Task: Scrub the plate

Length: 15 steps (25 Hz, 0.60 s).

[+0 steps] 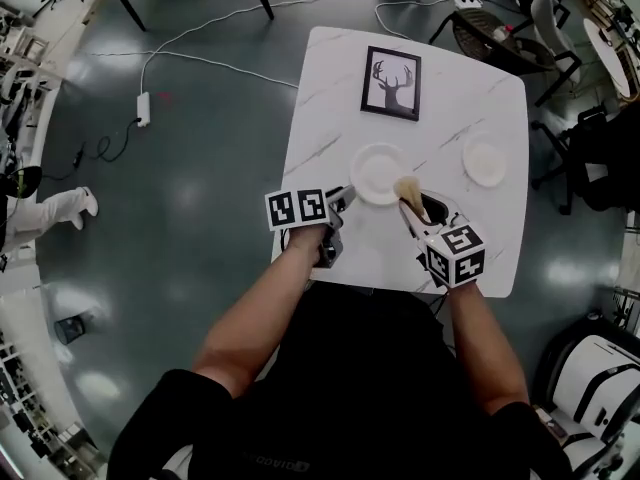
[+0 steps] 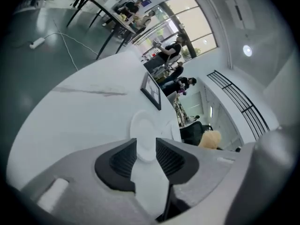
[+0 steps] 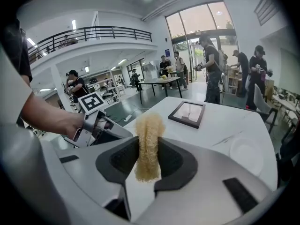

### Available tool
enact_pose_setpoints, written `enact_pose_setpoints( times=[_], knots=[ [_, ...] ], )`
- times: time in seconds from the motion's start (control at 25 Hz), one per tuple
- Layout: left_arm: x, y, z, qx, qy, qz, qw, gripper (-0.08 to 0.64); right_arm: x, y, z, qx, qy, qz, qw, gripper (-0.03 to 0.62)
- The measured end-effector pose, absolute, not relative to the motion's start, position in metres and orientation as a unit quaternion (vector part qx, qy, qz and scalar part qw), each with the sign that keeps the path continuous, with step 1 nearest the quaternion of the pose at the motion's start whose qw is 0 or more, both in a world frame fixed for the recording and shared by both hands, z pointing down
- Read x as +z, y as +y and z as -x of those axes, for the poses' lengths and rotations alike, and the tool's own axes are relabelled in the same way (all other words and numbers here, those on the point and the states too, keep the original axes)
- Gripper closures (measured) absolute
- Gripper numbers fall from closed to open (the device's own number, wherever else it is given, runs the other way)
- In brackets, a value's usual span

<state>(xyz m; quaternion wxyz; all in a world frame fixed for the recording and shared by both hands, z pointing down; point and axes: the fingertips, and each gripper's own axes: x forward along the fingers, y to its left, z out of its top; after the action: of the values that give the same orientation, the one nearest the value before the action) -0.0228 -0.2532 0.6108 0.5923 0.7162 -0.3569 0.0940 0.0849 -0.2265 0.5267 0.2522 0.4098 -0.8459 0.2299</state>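
A white plate [image 1: 378, 173] lies in the middle of the white marble table [image 1: 330, 78]. My left gripper [image 1: 343, 201] is at its left rim. In the left gripper view that gripper [image 2: 146, 146] stands open, and the plate's [image 2: 144, 128] near rim shows in the gap at the tips; no pad presses on it. My right gripper [image 1: 415, 208] is at the plate's right side, shut on a tan loofah scrubber [image 1: 407, 189]. In the right gripper view the scrubber [image 3: 149, 139] stands upright between the black pads [image 3: 171, 161] and sticks out above them.
A framed deer picture [image 1: 391, 82] lies at the table's far side. A second white plate [image 1: 485, 160] sits to the right. Chairs [image 1: 500, 33] stand past the table's far right corner. A cable with a power strip [image 1: 143, 108] runs over the floor at the left.
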Motion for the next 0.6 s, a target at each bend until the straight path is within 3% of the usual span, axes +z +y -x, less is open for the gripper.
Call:
enact_pose_setpoints(
  times=[0.52, 0.6],
  knots=[
    [0.657, -0.255, -0.005, 0.171, -0.379, -0.68, 0.604, 0.439, 0.582, -0.264, -0.093, 0.238, -0.847, -0.384, 0.279, 0.471],
    [0.665, -0.253, -0.005, 0.188, -0.387, -0.673, 0.602, 0.473, 0.581, -0.262, -0.093, 0.244, -0.848, -0.382, 0.274, 0.471]
  ],
)
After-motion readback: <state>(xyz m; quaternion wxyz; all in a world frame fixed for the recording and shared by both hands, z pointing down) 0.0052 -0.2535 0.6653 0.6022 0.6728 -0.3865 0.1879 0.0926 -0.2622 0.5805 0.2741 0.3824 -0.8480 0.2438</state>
